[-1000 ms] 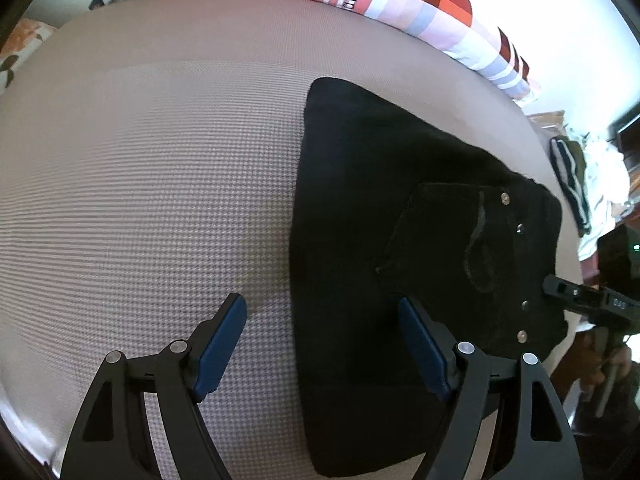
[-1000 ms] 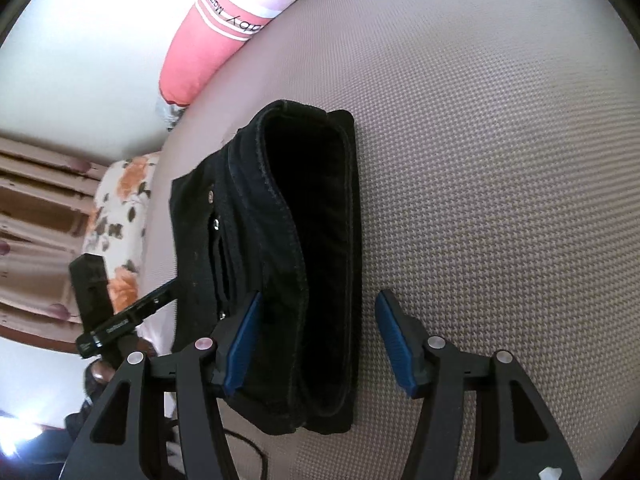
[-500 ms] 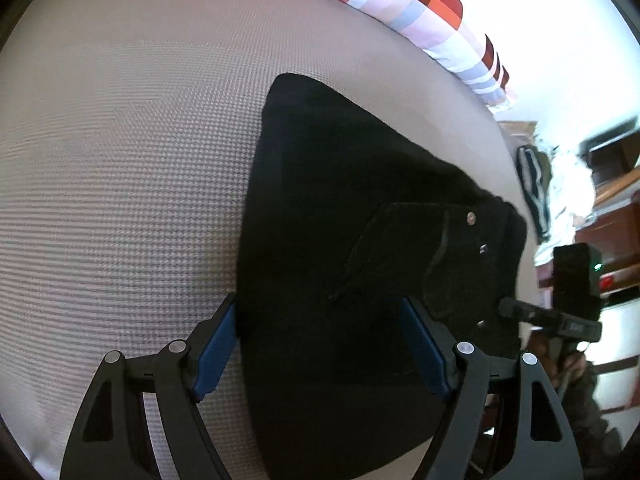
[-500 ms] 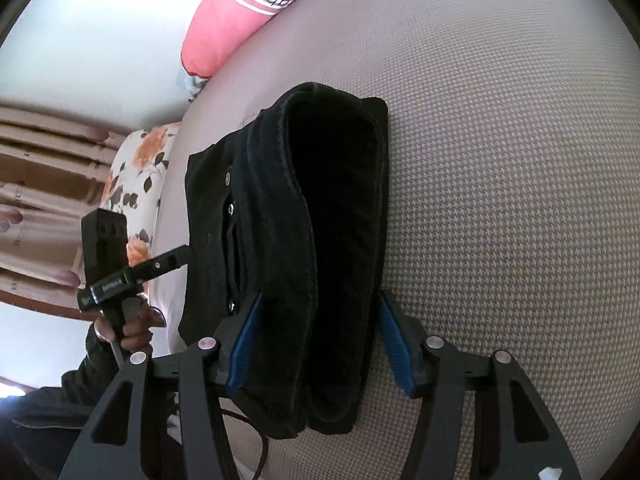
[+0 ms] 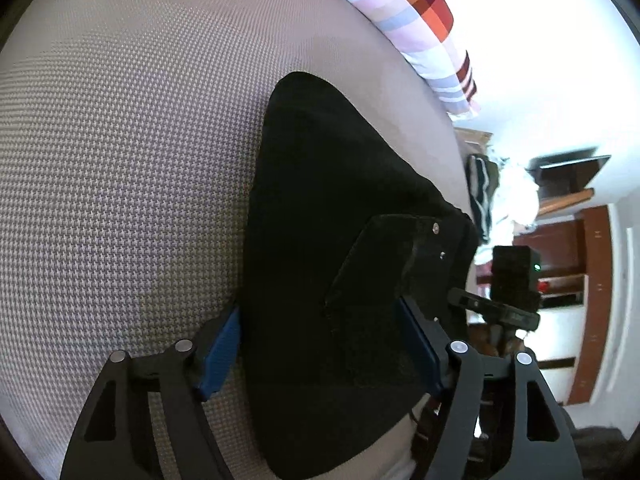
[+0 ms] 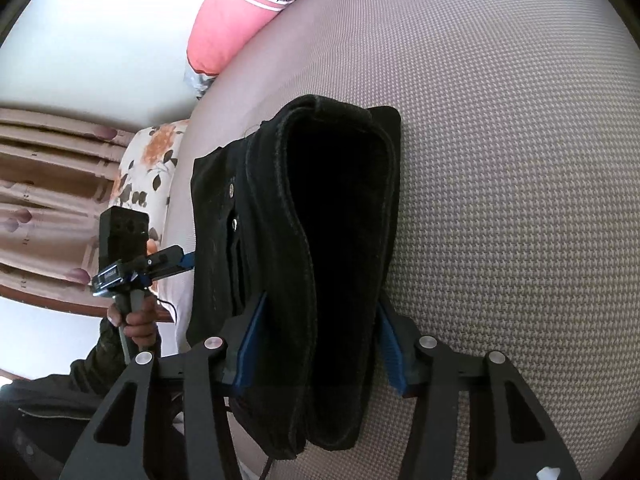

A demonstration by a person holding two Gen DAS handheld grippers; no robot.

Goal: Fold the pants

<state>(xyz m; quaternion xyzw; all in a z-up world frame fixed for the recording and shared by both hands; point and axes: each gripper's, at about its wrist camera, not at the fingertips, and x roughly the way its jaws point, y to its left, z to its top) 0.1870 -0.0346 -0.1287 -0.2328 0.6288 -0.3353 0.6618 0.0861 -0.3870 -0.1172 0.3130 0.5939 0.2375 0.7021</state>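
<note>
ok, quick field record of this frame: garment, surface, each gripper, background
garment: black pants, folded into a thick stack, metal rivets showing
surface: bed with grey houndstooth cover
left gripper: straddles one end of the stack, blue pads at its sides; jaws have just been closing
right gripper: straddles the opposite end, pads against the fabric; jaws have just been closing
background: pink striped pillow, floral pillow, curtain
</note>
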